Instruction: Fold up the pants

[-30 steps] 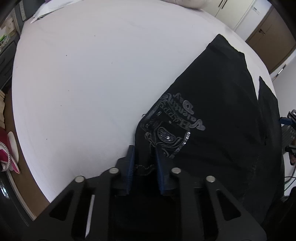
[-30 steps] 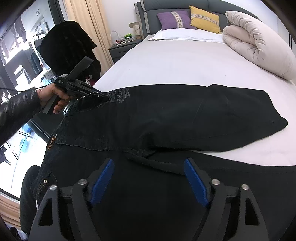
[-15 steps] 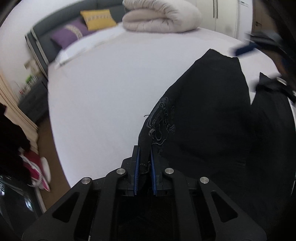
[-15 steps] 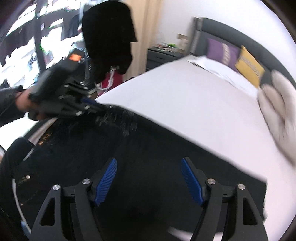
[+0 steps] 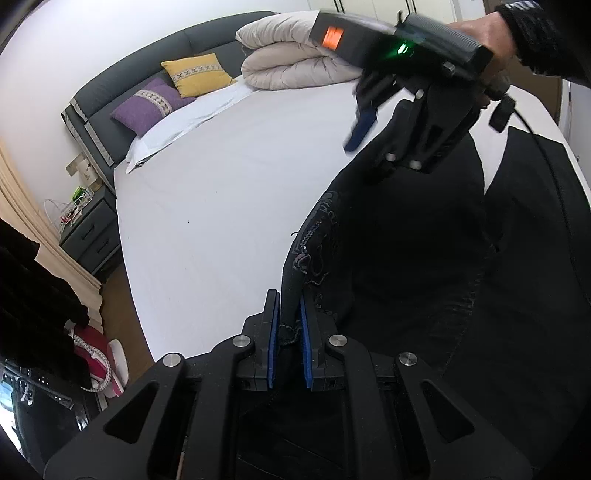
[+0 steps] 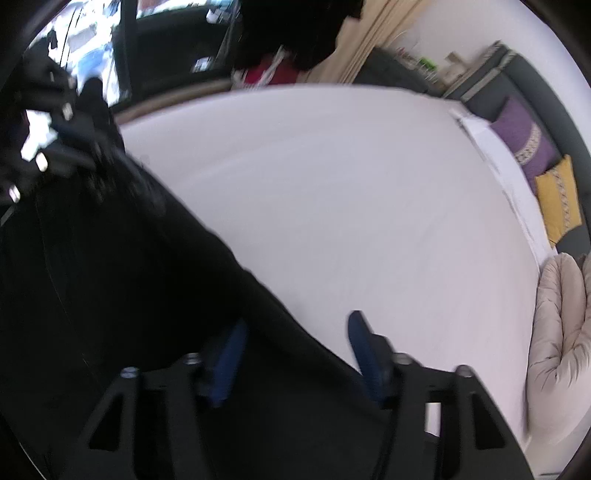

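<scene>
The bed [image 5: 229, 192] is wide and covered in a plain white sheet, and the pants [image 5: 424, 258] lie along its near side, dark and heavy-looking, most likely denim, with one leg stretched toward the duvet [image 5: 295, 62] rolled up at the head end. Cloth like this should be limp but weighty: it will sag and drag rather than slide, hold a crease fairly well, and take no harm from a firm pinch. The thick seamed edges, waistband and hems look like the safest places to hold, since a single thin layer could slip out. The left gripper [image 5: 288, 332] has its blue fingers [image 5: 272, 332] clenched on a bunched edge of the fabric beside the embroidered pocket [image 5: 314, 240], lifting that edge off the sheet. The right gripper [image 6: 295, 350] is held low over the leg, tilted down from the person's hand [image 5: 487, 29]; its fingers [image 6: 364, 347] are spread wide and grasping nothing, one over dark cloth and the other over bare sheet. It seems poised to take the leg's edge, though the right wrist view is blurred.
</scene>
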Available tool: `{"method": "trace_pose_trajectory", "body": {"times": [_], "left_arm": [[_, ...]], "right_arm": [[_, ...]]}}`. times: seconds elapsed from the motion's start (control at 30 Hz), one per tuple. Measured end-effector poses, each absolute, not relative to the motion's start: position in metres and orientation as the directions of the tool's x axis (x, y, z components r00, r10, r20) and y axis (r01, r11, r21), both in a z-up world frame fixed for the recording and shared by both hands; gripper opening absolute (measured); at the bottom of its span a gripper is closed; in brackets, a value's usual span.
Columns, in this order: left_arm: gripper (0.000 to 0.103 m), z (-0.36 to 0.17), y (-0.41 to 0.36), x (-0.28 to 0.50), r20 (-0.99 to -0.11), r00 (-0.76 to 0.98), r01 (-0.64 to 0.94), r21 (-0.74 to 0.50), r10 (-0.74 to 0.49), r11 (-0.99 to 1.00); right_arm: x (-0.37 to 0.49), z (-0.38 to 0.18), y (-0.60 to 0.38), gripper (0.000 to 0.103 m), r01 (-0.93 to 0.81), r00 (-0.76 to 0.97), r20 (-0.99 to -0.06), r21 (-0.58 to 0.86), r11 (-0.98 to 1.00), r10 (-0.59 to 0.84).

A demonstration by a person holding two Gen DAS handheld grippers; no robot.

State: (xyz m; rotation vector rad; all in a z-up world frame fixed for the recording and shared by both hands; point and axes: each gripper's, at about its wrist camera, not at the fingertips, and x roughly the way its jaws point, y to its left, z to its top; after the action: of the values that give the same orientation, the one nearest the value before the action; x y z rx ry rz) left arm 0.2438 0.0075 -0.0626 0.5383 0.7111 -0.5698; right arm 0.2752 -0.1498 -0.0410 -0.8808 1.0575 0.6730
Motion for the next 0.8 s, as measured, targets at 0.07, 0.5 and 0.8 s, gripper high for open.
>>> {"method": "trace_pose_trajectory", "body": {"times": [0.07,0.5,0.8], "left_arm": [[0.009,-0.061,0.014,0.24,-0.723,0.623,0.641,0.252,-0.299,0.724],[0.009,-0.052,0.033,0.239,-0.718,0.614,0.604,0.16,-0.328,0.781],[0.009,-0.051,0.029,0.175,-0.73,0.565,0.64,0.094,-0.385,0.762]], "right_arm": [[0.281,-0.041,-0.152,0.017,-0.808,0.351,-0.935,-0.273,0.522,0.054],[0.247,-0.014,-0.147,0.004,-0.718,0.372,-0.904,-0.138,0.682,0.208],[0.167,-0.017,-0.136,0.004,-0.77,0.339,-0.904,-0.108,0.628,0.261]]}}
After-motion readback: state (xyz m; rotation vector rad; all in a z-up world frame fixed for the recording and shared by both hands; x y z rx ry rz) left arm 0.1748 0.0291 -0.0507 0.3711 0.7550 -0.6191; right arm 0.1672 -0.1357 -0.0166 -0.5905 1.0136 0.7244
